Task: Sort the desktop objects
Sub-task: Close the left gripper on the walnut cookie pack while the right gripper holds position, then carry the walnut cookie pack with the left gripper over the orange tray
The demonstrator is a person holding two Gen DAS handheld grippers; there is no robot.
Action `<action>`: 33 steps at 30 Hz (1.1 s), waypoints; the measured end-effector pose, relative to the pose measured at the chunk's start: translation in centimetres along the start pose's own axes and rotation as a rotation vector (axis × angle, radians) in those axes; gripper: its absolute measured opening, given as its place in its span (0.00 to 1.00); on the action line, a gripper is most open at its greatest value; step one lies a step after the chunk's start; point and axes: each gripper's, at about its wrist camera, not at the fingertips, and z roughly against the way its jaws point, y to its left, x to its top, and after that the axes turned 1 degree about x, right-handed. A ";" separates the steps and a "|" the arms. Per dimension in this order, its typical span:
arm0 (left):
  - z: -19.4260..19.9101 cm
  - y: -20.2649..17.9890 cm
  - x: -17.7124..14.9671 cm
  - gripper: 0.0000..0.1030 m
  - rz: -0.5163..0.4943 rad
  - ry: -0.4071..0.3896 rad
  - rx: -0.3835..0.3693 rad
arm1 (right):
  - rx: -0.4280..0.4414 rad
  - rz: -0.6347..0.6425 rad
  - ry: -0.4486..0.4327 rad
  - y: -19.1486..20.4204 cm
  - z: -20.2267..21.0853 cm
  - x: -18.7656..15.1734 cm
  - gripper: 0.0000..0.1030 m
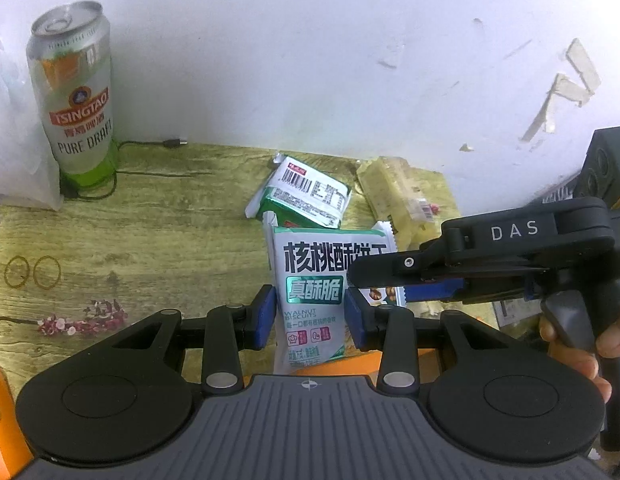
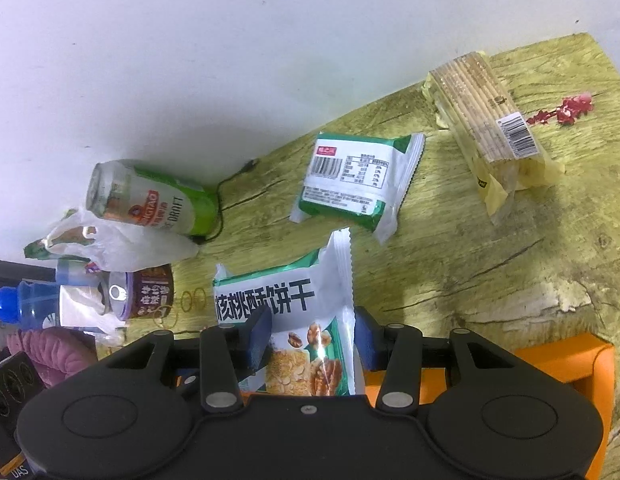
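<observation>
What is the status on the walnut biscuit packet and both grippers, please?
Left gripper and right gripper both shut on walnut biscuit packet. Second green packet and cracker sleeve on table. Nothing blocking.

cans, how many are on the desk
2. A Tsingtao can stands by the wall, a cable around its base. A purple can stands nearer, half behind a plastic bag. The clutter there may hide more.

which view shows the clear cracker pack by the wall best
The right wrist view: the cracker pack lies whole and unblocked, stacked crackers and barcode label clear. In the left wrist view the same pack is smaller and blurrier, its near end hidden behind the right gripper.
</observation>
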 end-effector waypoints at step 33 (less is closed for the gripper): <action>4.0 -3.0 -5.7 0.36 -0.077 0.030 -0.020 | -0.010 -0.065 -0.057 -0.9 4.5 -8.0 0.42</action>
